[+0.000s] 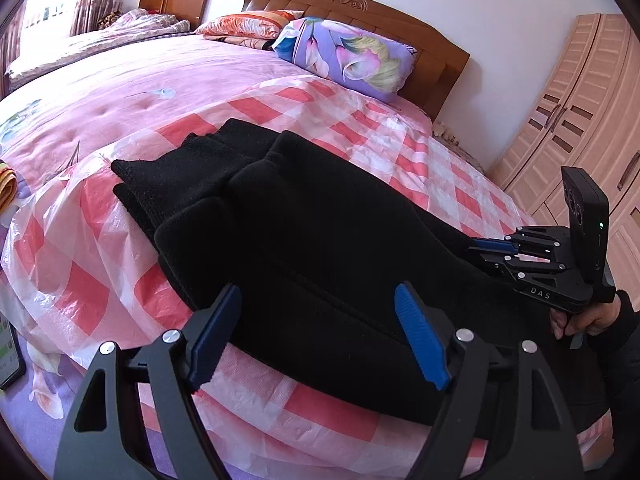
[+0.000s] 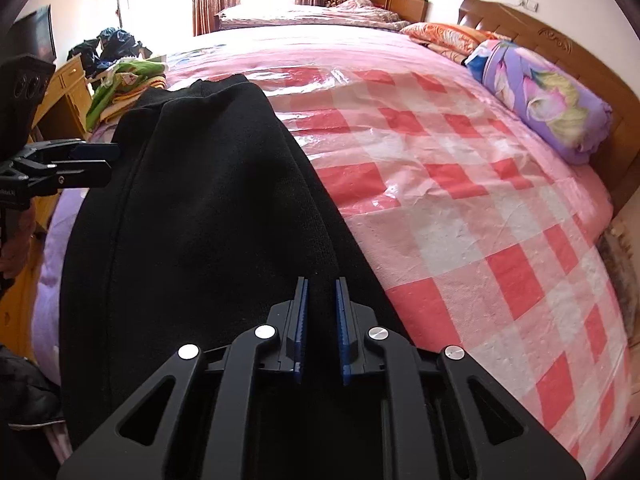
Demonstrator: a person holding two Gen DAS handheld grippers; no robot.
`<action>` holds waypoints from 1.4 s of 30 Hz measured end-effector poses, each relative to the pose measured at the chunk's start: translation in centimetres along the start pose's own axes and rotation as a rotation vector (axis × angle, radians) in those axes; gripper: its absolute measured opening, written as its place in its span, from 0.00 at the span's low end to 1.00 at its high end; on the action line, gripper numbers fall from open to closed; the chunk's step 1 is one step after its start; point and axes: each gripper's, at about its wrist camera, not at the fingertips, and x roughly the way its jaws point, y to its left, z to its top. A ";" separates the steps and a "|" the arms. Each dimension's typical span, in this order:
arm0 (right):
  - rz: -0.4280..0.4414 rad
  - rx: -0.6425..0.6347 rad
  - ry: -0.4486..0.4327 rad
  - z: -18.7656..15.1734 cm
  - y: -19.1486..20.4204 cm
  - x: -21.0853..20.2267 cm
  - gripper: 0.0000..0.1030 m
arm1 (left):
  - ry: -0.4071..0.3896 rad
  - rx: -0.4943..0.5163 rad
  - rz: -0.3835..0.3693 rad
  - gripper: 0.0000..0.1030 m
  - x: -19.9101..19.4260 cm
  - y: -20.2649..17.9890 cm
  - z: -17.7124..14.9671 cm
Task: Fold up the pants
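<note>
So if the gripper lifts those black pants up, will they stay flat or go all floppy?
Probably floppy: the black pants are soft knit that sags over the bed edge. They look thick, so perhaps a bit heavy. The plastic checked sheet underneath looks shiny, so they may slide easily.

Black pants [image 1: 304,216] between the blue-padded left gripper [image 1: 320,332] fingers; red-and-white checked plastic sheet [image 2: 460,184] beyond the right gripper [image 2: 321,320], over a pink bedspread [image 1: 160,80]

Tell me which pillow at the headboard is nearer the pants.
The purple floral pillow: it lies closer to the pants than the orange pillow behind it.
</note>
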 end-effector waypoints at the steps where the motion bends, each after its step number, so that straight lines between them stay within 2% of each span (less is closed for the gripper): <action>1: -0.030 -0.017 -0.015 0.1 0.3 -0.4 0.12 | -0.001 -0.001 0.000 0.77 -0.1 0.1 -0.1; 4: -0.079 -0.041 -0.064 0.5 0.7 -1.9 0.12 | -0.007 -0.006 -0.001 0.77 -0.5 0.2 -0.4; 6: -0.100 -0.026 -0.047 0.5 0.1 -1.4 0.12 | -0.005 -0.008 -0.002 0.77 -0.5 0.3 -0.4; 8: -0.110 -0.017 0.007 0.0 -0.3 0.4 0.12 | 0.003 -0.012 -0.003 0.77 -0.2 0.3 -0.5; 10: -0.111 0.003 -0.019 -0.4 -0.5 0.7 0.13 | 0.001 -0.005 0.007 0.77 -0.2 0.0 -0.6; 13: -0.098 0.085 -0.007 -0.6 -1.4 0.2 0.19 | -0.009 0.002 0.020 0.77 -0.8 0.2 -0.5; 16: -0.102 0.146 -0.041 -0.8 -1.4 -2.0 0.27 | -0.054 -0.046 0.063 0.79 -2.3 1.8 -0.3; 18: -0.054 0.154 -0.082 -1.2 -0.5 -3.7 0.29 | -0.081 -0.109 0.072 0.82 -3.4 3.7 -0.4; 20: -0.002 0.150 -0.070 -2.1 0.9 -4.2 0.35 | -0.077 -0.183 0.063 0.82 -3.8 5.6 -0.6; 22: 0.021 0.135 0.025 -3.4 1.8 -2.8 0.40 | -0.067 -0.262 0.040 0.82 -3.9 7.6 -0.6; 23: 0.017 0.146 0.037 -4.2 1.7 -2.3 0.40 | -0.064 -0.304 0.002 0.82 -3.8 8.6 -0.5; 25: 0.053 0.232 0.020 -4.9 0.4 -2.7 0.40 | -0.055 -0.357 -0.060 0.82 -3.4 9.7 0.0; 27: 0.006 0.354 0.010 -5.3 -1.1 -4.0 0.40 | -0.051 -0.405 -0.122 0.82 -2.9 10.3 0.6; 29: 0.011 0.411 -0.048 -5.7 -1.5 -5.9 0.44 | -0.043 -0.418 -0.171 0.82 -2.1 10.2 1.4; 31: 0.031 0.423 -0.094 -6.3 -1.0 -7.6 0.44 | -0.027 -0.427 -0.184 0.82 -0.8 9.9 2.2; 33: -0.001 0.412 -0.100 -7.1 -0.1 -8.7 0.45 | 0.002 -0.457 -0.185 0.82 0.9 10.2 2.7; 35: -0.019 0.404 -0.095 -8.1 0.5 -9.4 0.50 | 0.024 -0.496 -0.205 0.83 2.4 10.9 2.7; 36: -0.026 0.406 -0.094 -8.4 0.6 -9.5 0.53 | 0.024 -0.520 -0.227 0.85 2.9 11.3 2.5; 38: -0.026 0.425 -0.089 -9.4 0.5 -9.5 0.54 | 0.005 -0.550 -0.281 0.93 3.1 11.7 2.3; 39: -0.021 0.442 -0.087 -10.1 0.5 -9.5 0.54 | 0.003 -0.555 -0.289 0.93 3.1 11.8 2.3; 40: -0.016 0.455 -0.087 -10.5 0.4 -9.4 0.54 | -0.002 -0.557 -0.298 0.92 3.0 11.8 2.2; 41: -0.009 0.469 -0.088 -11.0 0.5 -9.4 0.54 | -0.013 -0.543 -0.290 0.72 2.8 11.8 2.2; 42: -0.002 0.477 -0.091 -11.2 0.6 -9.3 0.54 | -0.019 -0.522 -0.254 0.59 2.5 11.8 2.2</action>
